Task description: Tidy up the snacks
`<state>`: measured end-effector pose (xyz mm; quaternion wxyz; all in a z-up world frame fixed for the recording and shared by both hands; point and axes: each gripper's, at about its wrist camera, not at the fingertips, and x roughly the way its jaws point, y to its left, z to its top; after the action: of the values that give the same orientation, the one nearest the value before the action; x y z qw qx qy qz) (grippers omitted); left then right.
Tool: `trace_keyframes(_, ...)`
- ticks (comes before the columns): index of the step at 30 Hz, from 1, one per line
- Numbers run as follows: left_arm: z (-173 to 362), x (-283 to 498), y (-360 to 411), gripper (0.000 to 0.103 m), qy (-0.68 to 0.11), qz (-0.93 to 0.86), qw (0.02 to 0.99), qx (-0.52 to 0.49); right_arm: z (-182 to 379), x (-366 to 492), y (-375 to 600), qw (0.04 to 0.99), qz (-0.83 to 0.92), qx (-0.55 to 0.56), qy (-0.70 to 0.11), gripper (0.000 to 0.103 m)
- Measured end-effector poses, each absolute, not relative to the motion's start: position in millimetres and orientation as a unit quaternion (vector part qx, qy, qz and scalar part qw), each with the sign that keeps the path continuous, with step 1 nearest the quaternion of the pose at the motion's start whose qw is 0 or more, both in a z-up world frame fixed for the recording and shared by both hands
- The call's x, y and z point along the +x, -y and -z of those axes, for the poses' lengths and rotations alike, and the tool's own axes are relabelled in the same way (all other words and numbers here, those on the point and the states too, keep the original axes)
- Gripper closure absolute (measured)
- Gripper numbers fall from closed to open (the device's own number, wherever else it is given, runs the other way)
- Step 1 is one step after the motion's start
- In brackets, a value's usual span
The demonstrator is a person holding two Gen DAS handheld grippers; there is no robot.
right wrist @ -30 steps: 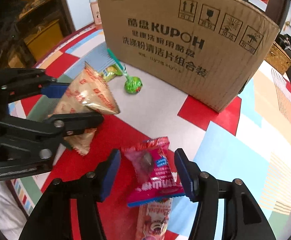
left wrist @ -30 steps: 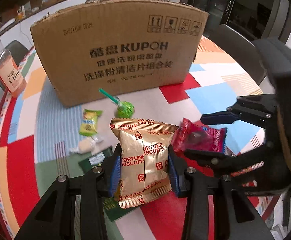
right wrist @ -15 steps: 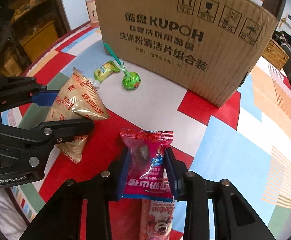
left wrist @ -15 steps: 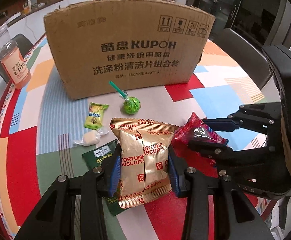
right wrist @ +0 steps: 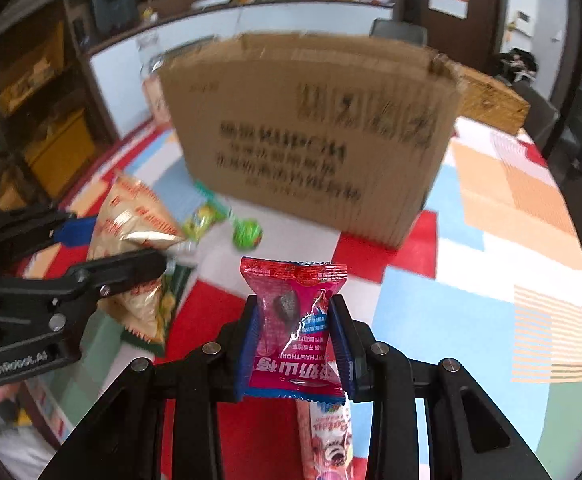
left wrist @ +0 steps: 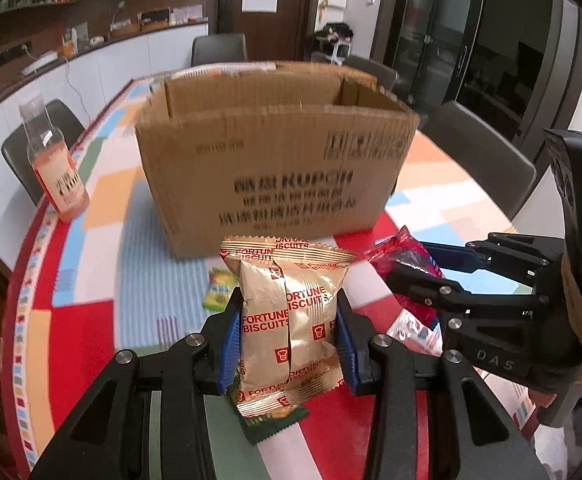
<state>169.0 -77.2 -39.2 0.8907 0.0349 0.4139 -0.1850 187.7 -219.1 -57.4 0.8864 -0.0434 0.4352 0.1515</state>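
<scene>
A: What is the left gripper [left wrist: 289, 336] gripping?

B: It is clamping a gold foil biscuit packet [left wrist: 287, 320] upright, above the patchwork-coloured tablecloth [left wrist: 91, 320].

A: And the right gripper [right wrist: 295, 344]?

B: Its jaws have just been closing; they are pinching a pink plastic hawthorn candy packet [right wrist: 295, 332]. Both snacks are hanging just in front of the open brown cardboard box [left wrist: 275, 152].

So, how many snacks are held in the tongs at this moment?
2. The gold biscuit pack is pinched in the left tongs; the pink candy packet is pinched in the right tongs. Other snacks lie on the table.
</scene>
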Motion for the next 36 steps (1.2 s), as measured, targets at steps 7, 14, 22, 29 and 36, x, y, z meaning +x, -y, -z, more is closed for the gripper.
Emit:
trace_keyframes(7,-1,173,69,0.062,-0.360,0.183,0.914,0.033,19,192,211,0.915,-0.140,-0.035,-0.377,0.068)
trace_keyframes(14,-36,183,65,0.062,-0.313,0.179,0.932,0.031,-22,204,206,0.937,-0.136,-0.023,-0.322,0.068)
trace_keyframes(22,-65,209,62,0.062,-0.281,0.176,0.943,0.037,-57,223,203,0.953,-0.130,-0.026,-0.274,0.074)
trace_keyframes(29,-68,250,66,0.062,-0.296,0.176,0.938,0.035,-65,247,202,0.951,-0.128,-0.025,-0.281,0.080)
trace_keyframes(36,-65,289,79,0.062,-0.313,0.170,0.933,0.048,-64,266,203,0.950,-0.111,-0.029,-0.289,0.080)
